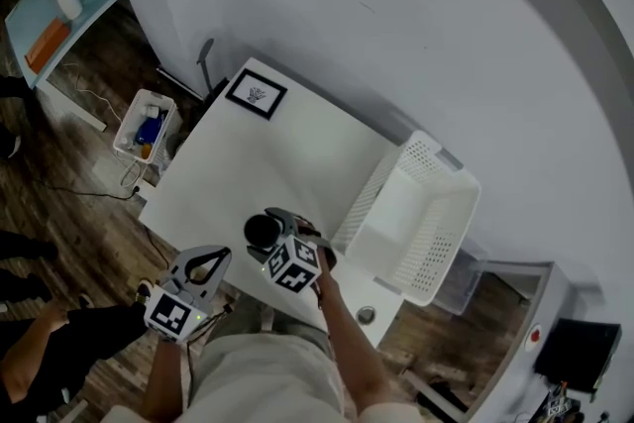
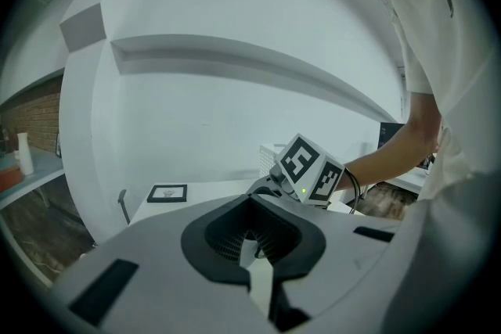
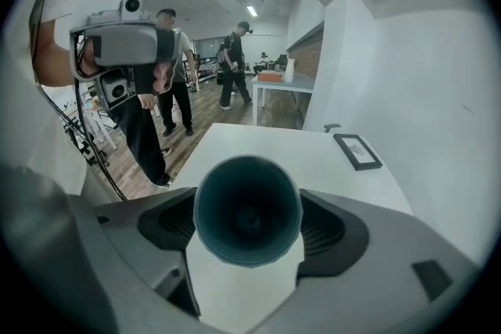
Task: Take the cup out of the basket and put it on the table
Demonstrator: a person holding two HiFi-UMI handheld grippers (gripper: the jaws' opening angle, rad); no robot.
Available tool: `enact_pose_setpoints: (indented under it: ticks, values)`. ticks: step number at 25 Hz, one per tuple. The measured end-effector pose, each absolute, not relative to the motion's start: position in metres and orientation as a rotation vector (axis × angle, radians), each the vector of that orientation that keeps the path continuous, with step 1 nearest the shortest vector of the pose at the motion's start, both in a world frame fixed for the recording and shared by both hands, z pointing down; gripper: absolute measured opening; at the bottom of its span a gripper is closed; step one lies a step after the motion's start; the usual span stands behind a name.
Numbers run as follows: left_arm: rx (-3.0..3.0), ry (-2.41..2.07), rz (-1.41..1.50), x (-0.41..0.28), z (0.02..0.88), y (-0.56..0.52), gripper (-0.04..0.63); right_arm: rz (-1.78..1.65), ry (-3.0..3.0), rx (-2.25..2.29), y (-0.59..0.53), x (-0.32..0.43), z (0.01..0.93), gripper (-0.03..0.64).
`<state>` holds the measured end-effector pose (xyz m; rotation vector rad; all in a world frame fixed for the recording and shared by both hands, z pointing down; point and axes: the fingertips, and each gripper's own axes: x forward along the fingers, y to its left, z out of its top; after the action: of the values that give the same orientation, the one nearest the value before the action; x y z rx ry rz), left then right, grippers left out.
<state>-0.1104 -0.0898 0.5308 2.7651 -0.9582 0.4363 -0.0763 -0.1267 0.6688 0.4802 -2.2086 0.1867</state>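
A dark teal cup [image 3: 247,209] sits between the jaws of my right gripper [image 3: 249,224], which is shut on it; its open mouth faces that gripper's camera. In the head view the cup [image 1: 262,231] and right gripper [image 1: 269,235] are over the white table [image 1: 248,163] near its front edge, left of the white perforated basket [image 1: 441,233]. The basket looks empty. I cannot tell whether the cup touches the table. My left gripper [image 1: 210,261] hangs off the table's front left corner, with its jaws together and nothing in them [image 2: 252,235].
A black picture frame [image 1: 257,95] lies flat at the table's far left corner. A small white crate [image 1: 146,124] with items stands on the wood floor to the left. In the right gripper view, a person [image 3: 149,129] stands close beside the table and others are farther back.
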Motion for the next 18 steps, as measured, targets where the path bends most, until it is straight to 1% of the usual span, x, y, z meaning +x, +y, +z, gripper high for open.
enact_pose_setpoints:
  ticks: [18]
  values:
    - [2.778,-0.926,0.477,-0.102,0.536,-0.090,0.002,0.128,-2.243,0.399,-0.124,-0.087,0.688,0.390]
